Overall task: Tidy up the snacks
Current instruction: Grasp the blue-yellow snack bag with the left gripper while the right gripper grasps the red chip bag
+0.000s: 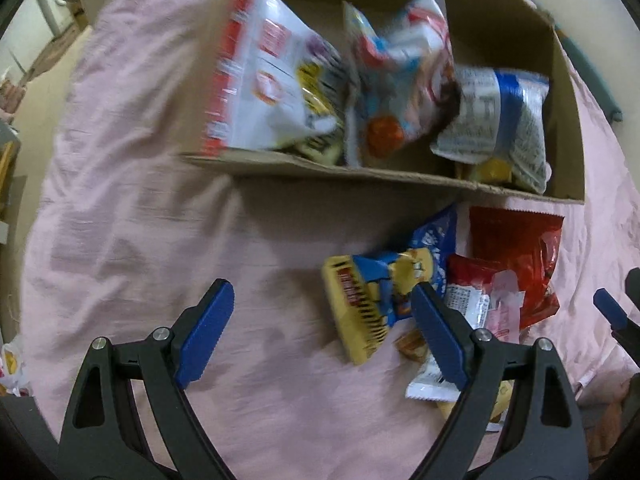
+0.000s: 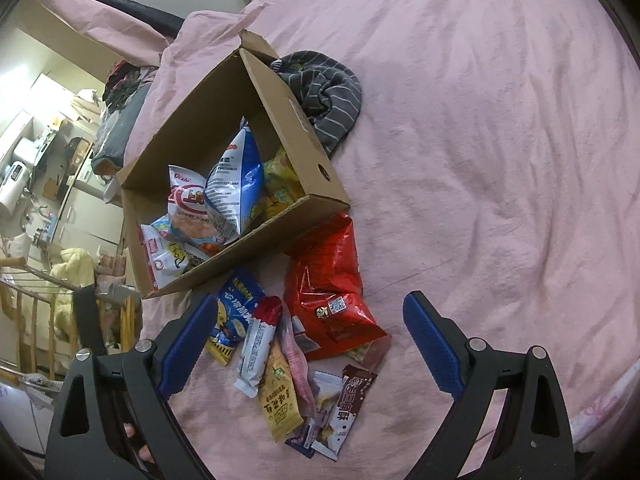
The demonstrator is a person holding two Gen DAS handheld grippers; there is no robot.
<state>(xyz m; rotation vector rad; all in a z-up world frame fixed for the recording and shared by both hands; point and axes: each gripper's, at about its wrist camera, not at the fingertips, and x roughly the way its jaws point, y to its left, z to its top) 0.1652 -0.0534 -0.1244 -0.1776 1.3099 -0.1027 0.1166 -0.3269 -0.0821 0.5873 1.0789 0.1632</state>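
Note:
An open cardboard box (image 2: pixel 296 120) on a pink bedsheet holds several snack bags, among them a blue-and-white bag (image 2: pixel 236 184) and a red-and-white bag (image 1: pixel 264 76). The box also shows in the left wrist view (image 1: pixel 360 170). In front of it lies a loose pile: a big red bag (image 2: pixel 324 292), a blue-and-yellow pack (image 1: pixel 384 280), a yellow bar (image 2: pixel 278 396), a brown bar (image 2: pixel 352 408). My left gripper (image 1: pixel 320 336) is open and empty over the sheet, left of the pile. My right gripper (image 2: pixel 312 344) is open and empty, its jaws either side of the pile.
A grey striped cloth (image 2: pixel 324 96) lies behind the box's right wall. The pink sheet (image 2: pixel 500 160) spreads wide to the right. The bed's left edge drops to a cluttered room with shelves and a wooden rack (image 2: pixel 36 300).

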